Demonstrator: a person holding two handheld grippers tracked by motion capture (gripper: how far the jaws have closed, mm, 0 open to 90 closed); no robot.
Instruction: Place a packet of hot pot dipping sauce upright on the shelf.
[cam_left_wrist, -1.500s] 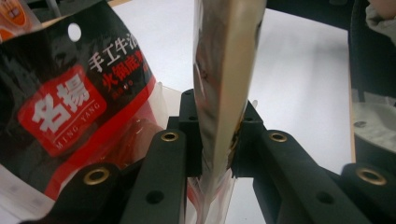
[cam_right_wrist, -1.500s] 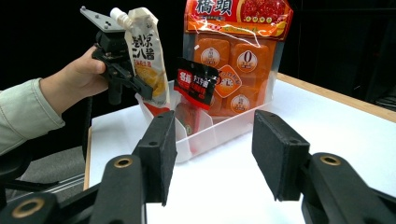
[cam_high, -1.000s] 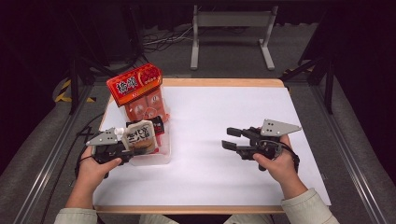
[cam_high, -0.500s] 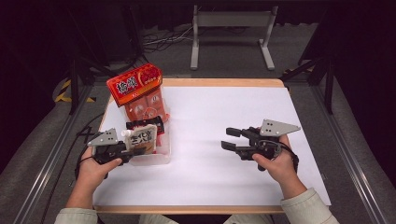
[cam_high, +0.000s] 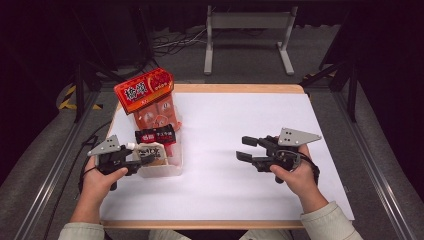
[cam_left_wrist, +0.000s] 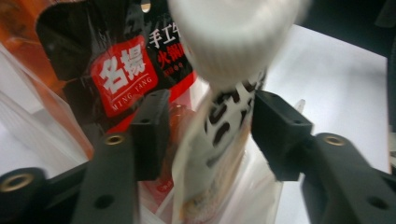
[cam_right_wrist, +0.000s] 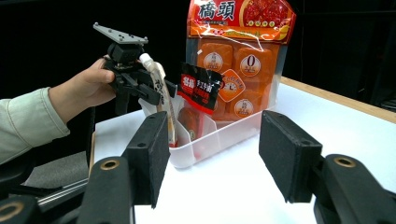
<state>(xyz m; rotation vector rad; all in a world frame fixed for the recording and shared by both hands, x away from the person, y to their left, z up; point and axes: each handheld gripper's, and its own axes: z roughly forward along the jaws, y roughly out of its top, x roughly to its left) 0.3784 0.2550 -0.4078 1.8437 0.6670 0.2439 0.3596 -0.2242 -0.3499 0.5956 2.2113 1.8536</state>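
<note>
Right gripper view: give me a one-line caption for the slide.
Open right gripper faces a clear bin of snack packs while the left gripper straddles a white-capped pouch.

I'm looking at a lab/recording setup, not a home: black curtain all round, white sheet over the wooden table (cam_high: 235, 89), grey carpet w/ loose cables (cam_high: 172, 42) and a metal stand (cam_high: 248, 35) well beyond my jaws, aluminium rail (cam_high: 50, 165) along the table side, hazard tape (cam_high: 70, 97) on floor.
</note>
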